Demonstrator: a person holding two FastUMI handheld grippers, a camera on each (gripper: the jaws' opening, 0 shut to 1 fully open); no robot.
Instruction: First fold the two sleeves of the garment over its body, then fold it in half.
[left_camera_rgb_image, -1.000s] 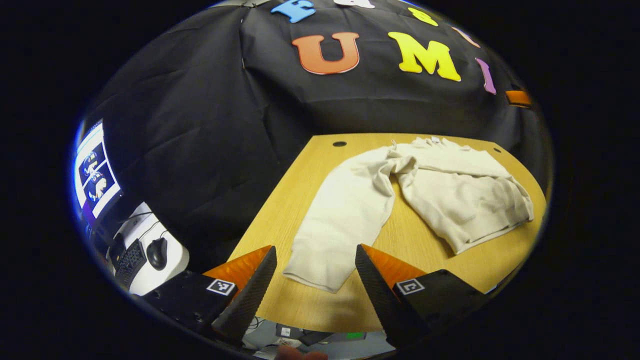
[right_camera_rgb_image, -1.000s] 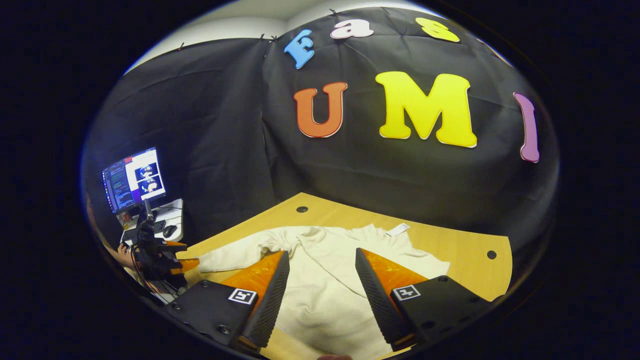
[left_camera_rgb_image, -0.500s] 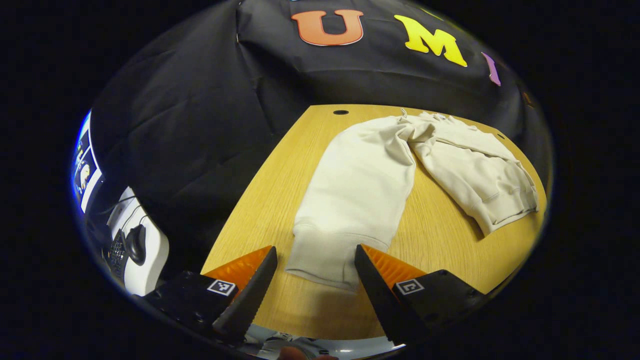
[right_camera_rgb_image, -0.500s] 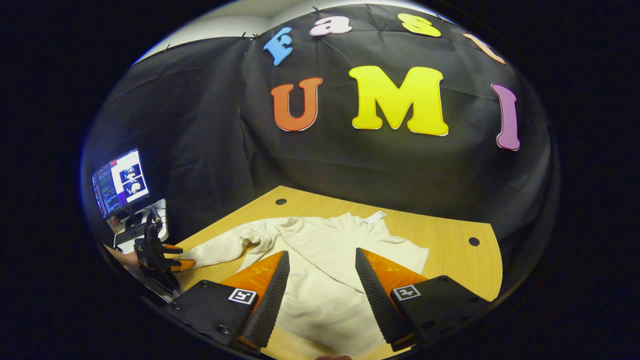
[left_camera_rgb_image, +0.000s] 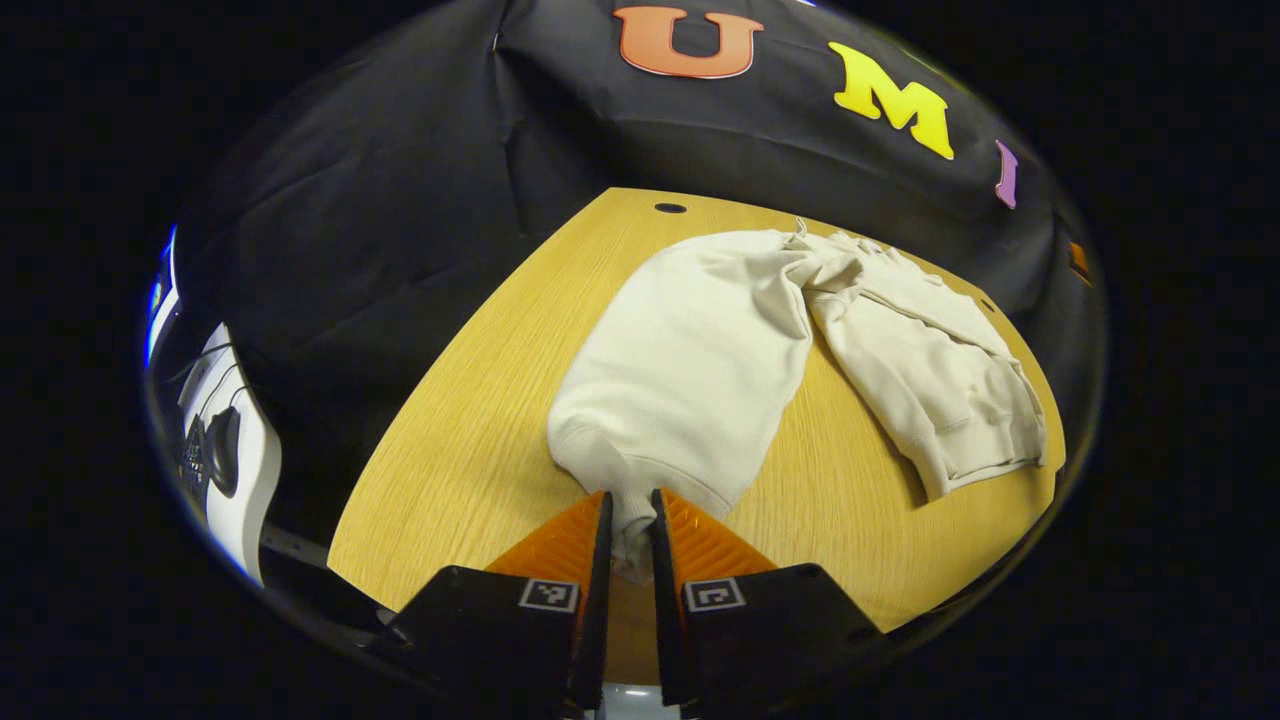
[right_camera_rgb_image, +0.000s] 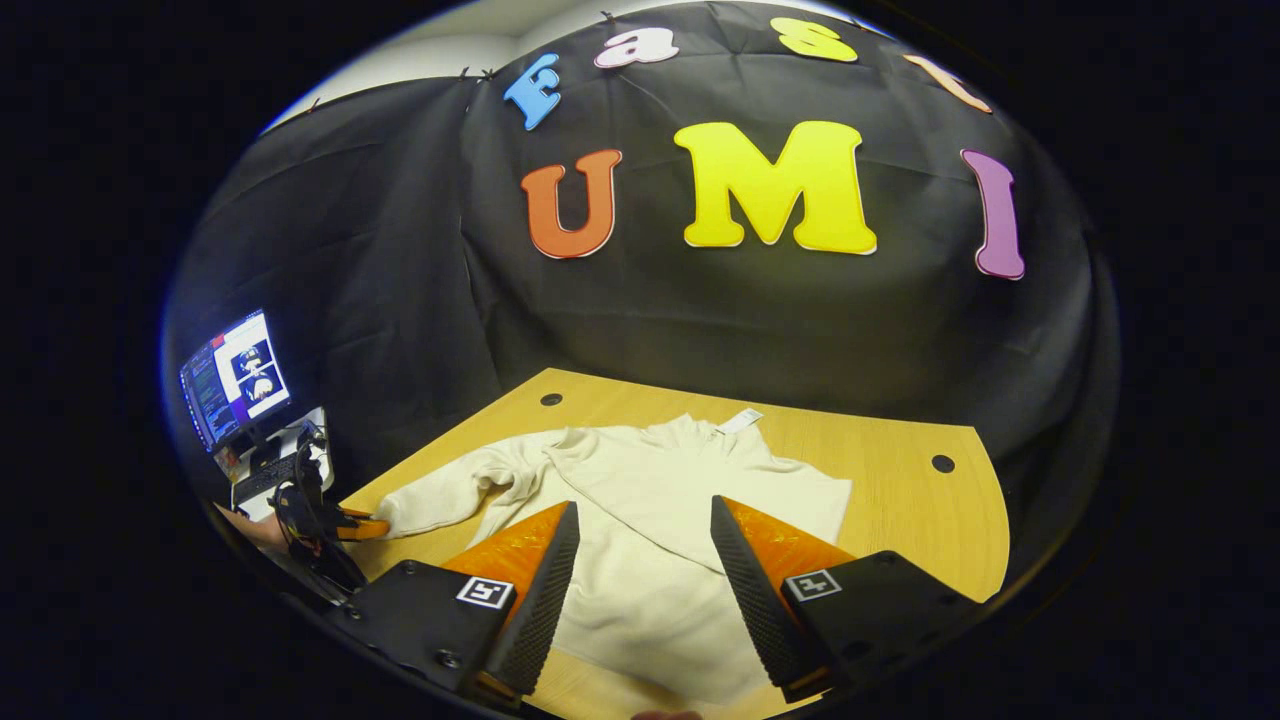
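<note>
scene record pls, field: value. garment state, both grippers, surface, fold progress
garment: cream sweatshirt, spread on the table
left sleeve: stretched out sideways, cuff pinched
left gripper: shut on the cuff at the table's near edge
right gripper: open, hovering over the sweatshirt's body
surface: wooden table
fold progress: left sleeve not yet folded over the body
background: monitor at far left

The left gripper (left_camera_rgb_image: 628, 520), open around the sleeve cuff (left_camera_rgb_image: 634, 500) half a second ago, now has its jaws closed on it, having moved in nearer the cream sweatshirt (left_camera_rgb_image: 800, 340) across the worktop (left_camera_rgb_image: 450, 450)
</note>
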